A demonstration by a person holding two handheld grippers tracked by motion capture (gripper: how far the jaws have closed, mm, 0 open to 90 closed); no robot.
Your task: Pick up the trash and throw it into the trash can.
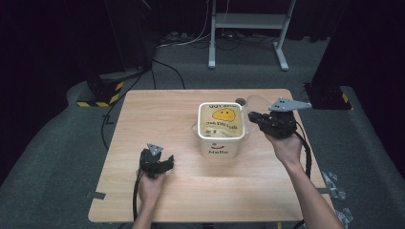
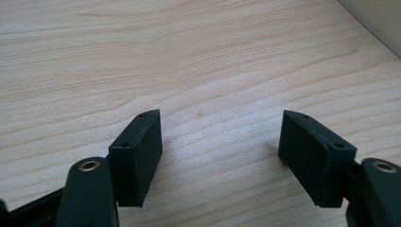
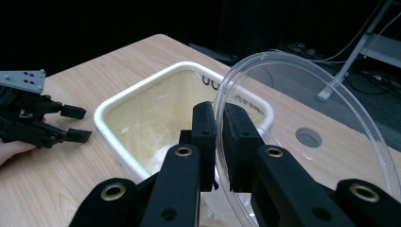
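The pale wooden bench (image 1: 157, 119) stood on grey carpet in a dark room, with a white metal frame (image 1: 248, 28) on the floor beyond its far edge and black-and-yellow striped bases (image 1: 102, 93) off its far left corner. A white square plastic tub with a yellow smiley face inside (image 1: 220, 129) sat slightly right of the middle of the bench. The right hand-held gripper (image 3: 218, 127) was clamped on the rim of a clear round plastic lid (image 3: 321, 123), held tilted above the tub's right side, toward the far right corner. The left hand-held gripper (image 2: 220, 142) rested near the bench's near edge, left of the tub, its jaws apart over bare wood. A small dark round mark (image 3: 308, 137) lay on the bench behind the lid.
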